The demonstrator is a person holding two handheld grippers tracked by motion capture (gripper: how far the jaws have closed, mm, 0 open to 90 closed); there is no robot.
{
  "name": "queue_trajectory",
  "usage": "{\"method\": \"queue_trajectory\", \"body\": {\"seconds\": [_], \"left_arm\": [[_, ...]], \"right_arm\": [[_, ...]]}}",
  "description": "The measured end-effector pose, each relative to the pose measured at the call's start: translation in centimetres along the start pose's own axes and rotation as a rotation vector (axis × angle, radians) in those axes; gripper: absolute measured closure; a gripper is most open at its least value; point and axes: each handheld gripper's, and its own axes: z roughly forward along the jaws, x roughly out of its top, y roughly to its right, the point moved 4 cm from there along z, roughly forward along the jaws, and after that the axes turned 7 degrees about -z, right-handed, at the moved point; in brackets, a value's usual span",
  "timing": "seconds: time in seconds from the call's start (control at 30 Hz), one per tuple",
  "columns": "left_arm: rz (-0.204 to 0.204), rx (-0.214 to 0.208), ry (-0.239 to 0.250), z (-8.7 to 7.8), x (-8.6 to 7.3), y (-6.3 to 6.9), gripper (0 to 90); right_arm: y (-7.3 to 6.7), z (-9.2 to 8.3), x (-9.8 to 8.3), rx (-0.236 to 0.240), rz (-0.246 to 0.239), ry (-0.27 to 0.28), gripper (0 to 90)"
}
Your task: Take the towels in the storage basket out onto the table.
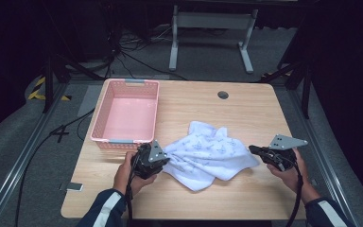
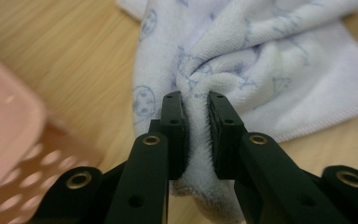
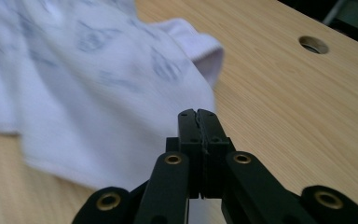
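A white towel (image 1: pixel 207 153) with a faint blue print lies crumpled on the wooden table (image 1: pixel 246 109), near its front edge and just right of the pink perforated basket (image 1: pixel 125 113), which stands with nothing in it. The left gripper (image 1: pixel 163 158) is clenched on the towel's left end: in the left gripper view (image 2: pixel 196 126) a thick bunch of terry cloth is squeezed between the two black jaws, so that side is secured. The right gripper (image 1: pixel 254 150) sits at the towel's right edge, and in the right gripper view (image 3: pixel 198 114) its jaws stand pressed fully together; the cloth lies just behind and left of the tips, and whether a thin hem is caught between them I cannot tell, since no fabric shows in the seam. By my reading the work is at its start: both ends have been reached for and one is firmly held, but the towel is not yet lifted, spread or folded, and nothing has gone into the basket. Left to do, as I judge it: confirm the right-hand hold, raise the cloth, straighten it, and stow it
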Motion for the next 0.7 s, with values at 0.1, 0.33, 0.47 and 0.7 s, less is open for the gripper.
{"method": "queue_trajectory", "body": {"seconds": [0.1,0.33,0.47,0.7], "left_arm": [[-0.037,0.015,-0.002,0.1,-0.4,-0.7,75.8],[0.084,-0.222,0.027,0.2,1.4,5.0,45.9],[0.148,-0.331,-0.022,2.2,1.9,8.9,43.6],[0.165,-0.314,-0.097,5.5,1.3,10.5,42.1]], "right_arm": [[0.5,-0.3,-0.1,-0.017,0.02,0.012,89.7],[1.0,0.6,-0.3,0.032,0.05,0.024,71.1],[1.1,1.5,0.6,0.046,0.046,0.027,60.0],[1.7,4.0,2.9,0.066,0.079,0.06,45.2]]}}
